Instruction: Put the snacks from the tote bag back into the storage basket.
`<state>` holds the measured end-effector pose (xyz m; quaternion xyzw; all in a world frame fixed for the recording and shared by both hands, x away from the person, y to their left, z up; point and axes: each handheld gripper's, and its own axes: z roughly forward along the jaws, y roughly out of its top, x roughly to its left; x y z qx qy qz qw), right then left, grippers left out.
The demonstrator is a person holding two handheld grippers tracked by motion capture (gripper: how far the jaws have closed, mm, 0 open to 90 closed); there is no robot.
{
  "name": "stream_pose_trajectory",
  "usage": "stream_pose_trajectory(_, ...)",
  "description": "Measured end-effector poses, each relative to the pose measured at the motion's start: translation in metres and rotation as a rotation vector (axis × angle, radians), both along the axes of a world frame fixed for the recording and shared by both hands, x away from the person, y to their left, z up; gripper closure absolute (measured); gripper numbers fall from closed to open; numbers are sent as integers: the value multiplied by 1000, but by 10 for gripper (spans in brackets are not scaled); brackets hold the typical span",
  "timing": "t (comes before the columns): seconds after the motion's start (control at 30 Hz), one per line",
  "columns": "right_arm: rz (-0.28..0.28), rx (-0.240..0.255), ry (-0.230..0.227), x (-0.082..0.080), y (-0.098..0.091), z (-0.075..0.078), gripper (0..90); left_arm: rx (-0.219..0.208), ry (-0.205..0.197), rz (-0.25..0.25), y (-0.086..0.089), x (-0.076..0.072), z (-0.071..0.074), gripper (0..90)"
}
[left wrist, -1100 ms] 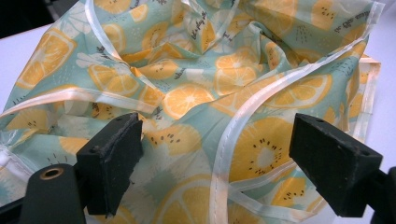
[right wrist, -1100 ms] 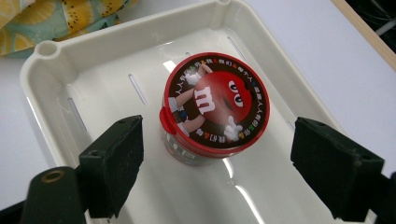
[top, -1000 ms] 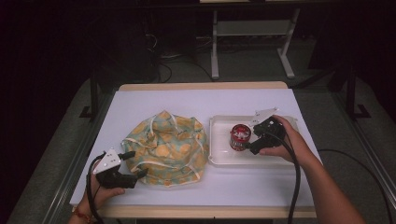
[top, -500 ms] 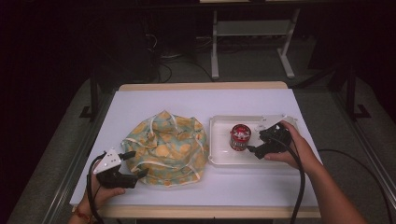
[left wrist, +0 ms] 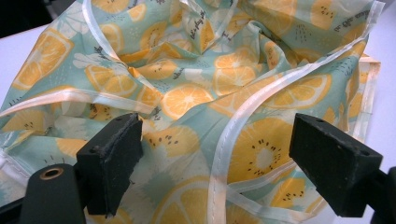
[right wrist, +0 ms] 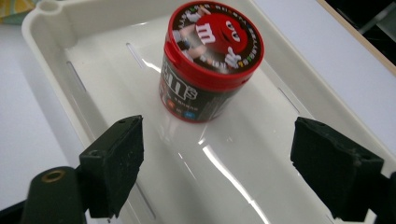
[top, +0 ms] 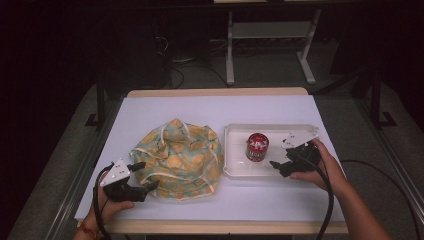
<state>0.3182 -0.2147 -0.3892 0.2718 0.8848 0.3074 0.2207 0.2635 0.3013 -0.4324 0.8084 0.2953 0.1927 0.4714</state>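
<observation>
The table (top: pixel 165 112) has a pale, plain top with a wooden edge, and it stands in a dark room where a grey floor, some cables and the legs of a white stand are seen behind it; at the left, the left gripper (top: pixel 141 186) is held low near the front edge, its jaws spread wide with nothing between them, pointing at the near side of the cloth bag (top: pixel 177 157); the bag, printed with orange slices on light green, lies crumpled in the middle of the table, and in the left gripper view its folds and white seams (left wrist: pixel 261 100) run past the picture's edges, so its opening cannot be made out; just right of the bag is a white tray (top: pixel 235 170), and the red candy tub (top: pixel 257 147) stands upright inside it, apart from the walls; the right gripper (top: pixel 276 165) hovers over the tray's near right part, jaws wide apart and holding nothing, the tub ahead of them and not touched; bare table remains behind the bag and tray, and a narrower strip in front.
</observation>
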Motion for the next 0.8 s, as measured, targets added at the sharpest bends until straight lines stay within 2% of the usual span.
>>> stream_pose_trajectory(0.17,-3,10,-11,-6,-6,-4,169,-1,3,1,0,0,0,168)
stream_pose_trajectory(0.37,-11,16,-52,-14,-12,-8,170,3,1,0,0,0,0,168)
stream_pose_trajectory(0.43,-6,34,-47,-17,-15,-9,169,3,1,0,0,0,0,168)
stream_pose_trajectory(0.8,-15,60,-58,-29,-29,-19,169,8,3,-2,-1,0,-1,168)
